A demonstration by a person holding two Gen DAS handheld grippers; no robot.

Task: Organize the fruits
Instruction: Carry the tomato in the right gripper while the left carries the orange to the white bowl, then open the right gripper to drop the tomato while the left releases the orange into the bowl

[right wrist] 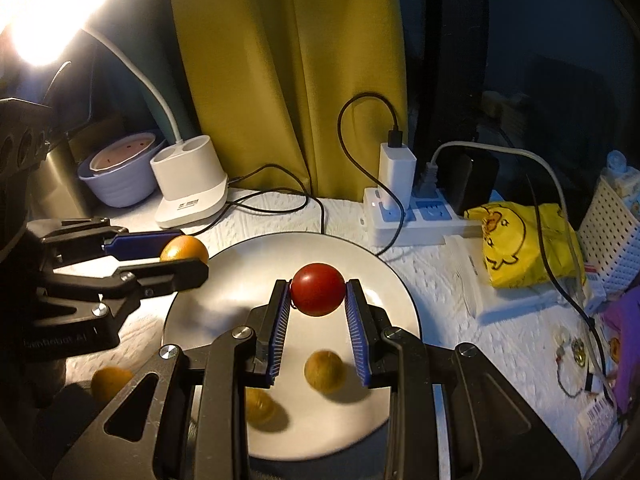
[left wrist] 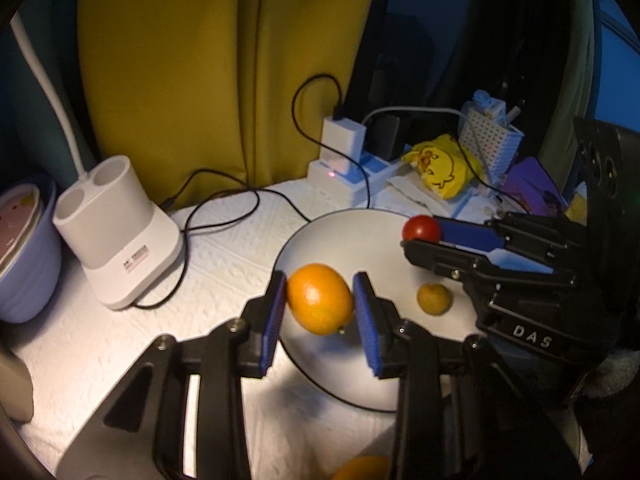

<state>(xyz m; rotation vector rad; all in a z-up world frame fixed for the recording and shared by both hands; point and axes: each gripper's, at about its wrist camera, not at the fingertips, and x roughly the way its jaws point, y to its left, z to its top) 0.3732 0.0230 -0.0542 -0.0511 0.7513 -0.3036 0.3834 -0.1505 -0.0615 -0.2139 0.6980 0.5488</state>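
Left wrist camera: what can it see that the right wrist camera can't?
Only the left wrist view shows the right hand-held gripper from the side. Only the right wrist view shows the glowing lamp head and a second small fruit on the plate. Both show the white plate, the orange in the left hand-held gripper and the red fruit.
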